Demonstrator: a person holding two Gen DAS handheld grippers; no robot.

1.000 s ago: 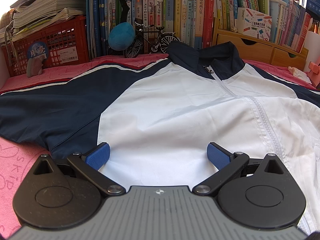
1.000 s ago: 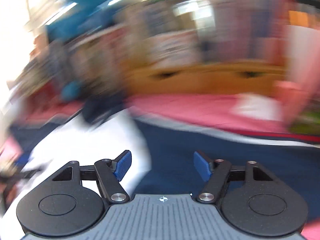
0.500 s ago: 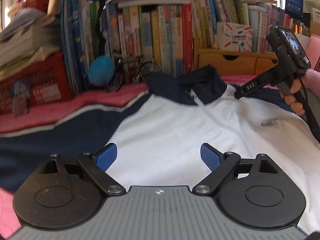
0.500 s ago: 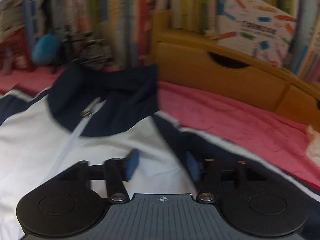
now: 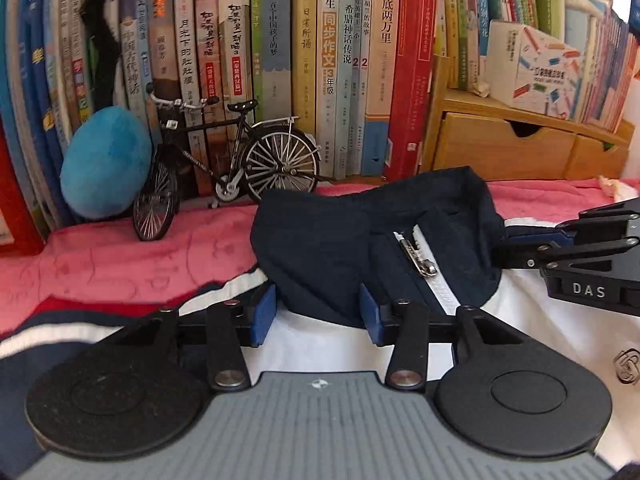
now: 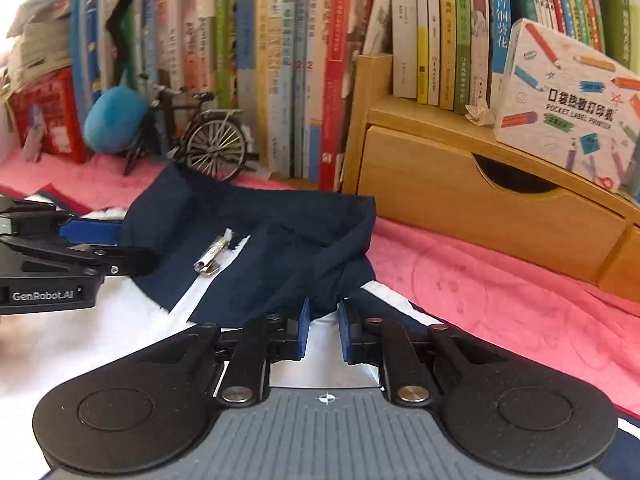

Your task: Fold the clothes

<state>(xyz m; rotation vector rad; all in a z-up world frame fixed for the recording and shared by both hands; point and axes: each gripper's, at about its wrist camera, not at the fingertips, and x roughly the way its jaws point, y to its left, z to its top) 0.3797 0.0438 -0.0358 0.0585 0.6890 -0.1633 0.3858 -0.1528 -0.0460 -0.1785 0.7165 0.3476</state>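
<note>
Both grippers nearer rumpled navy collar (image 5: 360, 232)

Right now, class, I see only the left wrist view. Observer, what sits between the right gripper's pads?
Observer: In the right wrist view, navy collar fabric bunches between the right gripper pads, which have just been closing; a narrow gap shows.
Operator: What marks that shoulder?
Observer: A white stripe runs beside the pink cover.
Operator: And left of the blue plush?
Observer: Stacked papers above a red crate.
</note>
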